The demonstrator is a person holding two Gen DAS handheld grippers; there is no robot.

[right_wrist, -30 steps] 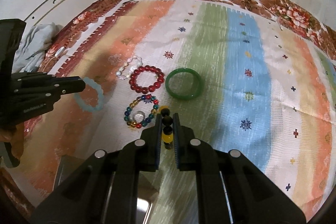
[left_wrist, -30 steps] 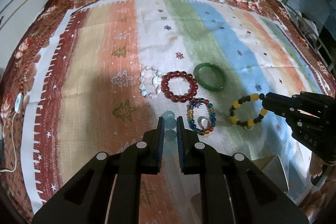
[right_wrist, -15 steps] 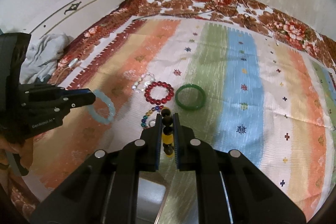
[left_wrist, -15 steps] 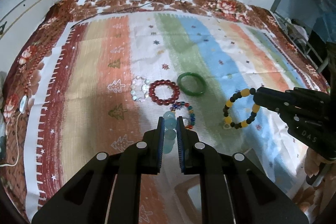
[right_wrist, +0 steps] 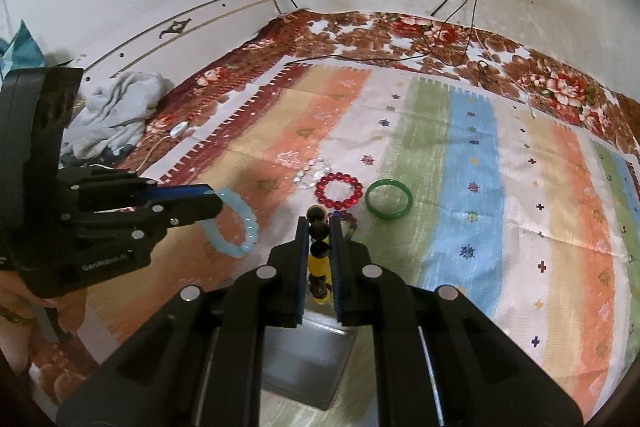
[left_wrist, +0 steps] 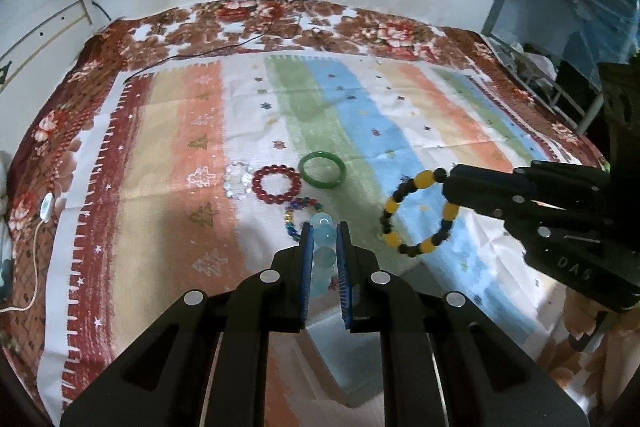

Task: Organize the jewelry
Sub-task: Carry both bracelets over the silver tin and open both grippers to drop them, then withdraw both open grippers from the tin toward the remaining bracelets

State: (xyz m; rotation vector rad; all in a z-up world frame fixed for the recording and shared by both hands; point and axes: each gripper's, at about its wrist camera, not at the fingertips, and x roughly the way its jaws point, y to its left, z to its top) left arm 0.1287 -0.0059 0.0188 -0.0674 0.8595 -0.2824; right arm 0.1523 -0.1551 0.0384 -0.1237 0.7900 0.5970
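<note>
The left tongs [left_wrist: 324,239] are clamped narrowly on a pale blue bead bracelet [right_wrist: 236,223], which hangs free in the air from just a few gripped beads. The likely trouble here is a slip: round, smooth beads can roll out of the pads, and the elastic loop may swing and snag on something on its way down.

Below and between both tongs sits a grey metal tray [right_wrist: 308,359] at the near edge of the bed, seemingly the drop spot. Its rim is a hazard: a loop lowered off-centre could drape over the wall and slide onto the striped blanket [left_wrist: 168,155].

On the blanket, left to right, lie a clear bead bracelet [left_wrist: 239,179], a red bead bracelet [left_wrist: 277,183] just beside it, a multicoloured bead bracelet [left_wrist: 298,217] nearer and partly hidden behind the left tongs, and a green bangle [left_wrist: 322,170]. They lie close together, so a low pass could drag one.

The right tongs [right_wrist: 319,241] are pinched shut on a yellow and black bead bracelet [left_wrist: 418,213], also dangling clear of the bed. The two tongs are near each other, so lowering both at once risks a bump or tangled loops.

Far and right, the blanket is bare and gives ample room; cables [right_wrist: 400,57] trail only along the far border.
</note>
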